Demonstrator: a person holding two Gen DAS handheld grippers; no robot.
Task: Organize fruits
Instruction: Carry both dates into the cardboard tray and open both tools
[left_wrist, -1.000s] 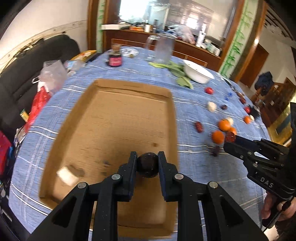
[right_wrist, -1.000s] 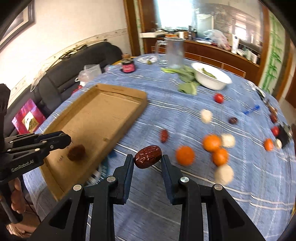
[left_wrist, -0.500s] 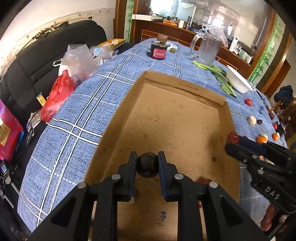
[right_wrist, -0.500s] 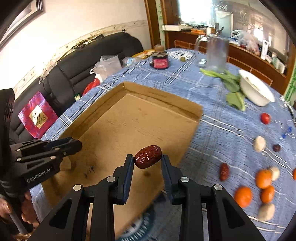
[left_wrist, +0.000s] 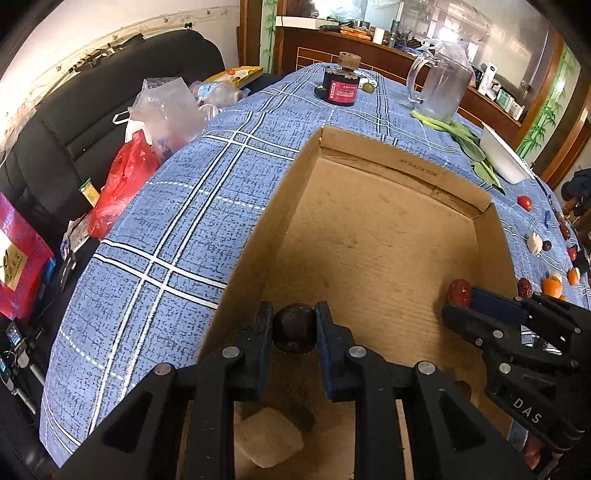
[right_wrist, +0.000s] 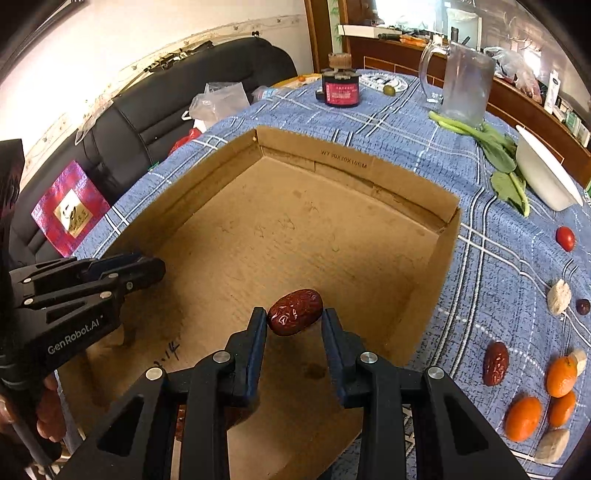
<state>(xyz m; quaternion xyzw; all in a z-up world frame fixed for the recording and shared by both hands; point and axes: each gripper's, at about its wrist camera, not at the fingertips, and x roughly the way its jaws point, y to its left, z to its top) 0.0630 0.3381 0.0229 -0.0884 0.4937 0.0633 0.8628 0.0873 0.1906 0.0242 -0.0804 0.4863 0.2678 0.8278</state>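
My left gripper (left_wrist: 294, 325) is shut on a dark round fruit (left_wrist: 294, 334), low over the near left part of a shallow cardboard box (left_wrist: 369, 240). A pale whitish chunk (left_wrist: 267, 435) lies on the box floor under it. My right gripper (right_wrist: 294, 319) is shut on a glossy red date (right_wrist: 295, 312) above the near part of the box (right_wrist: 295, 221). In each wrist view the other gripper shows from the side: the right gripper (left_wrist: 456, 299) with its date (left_wrist: 459, 291), and the left gripper (right_wrist: 155, 267), whose fruit is hidden.
On the blue checked tablecloth (right_wrist: 491, 258) to the right of the box lie several oranges (right_wrist: 522, 419), a red date (right_wrist: 495, 363), a cherry tomato (right_wrist: 566, 238) and pale pieces. A white bowl (right_wrist: 546, 177), greens, a glass pitcher (right_wrist: 467, 86) and a dark jar (right_wrist: 340, 90) stand behind. A black sofa with bags is at the left.
Both grippers have swung left from above the tablecloth to above the box and sunk lower. Each still holds its fruit.
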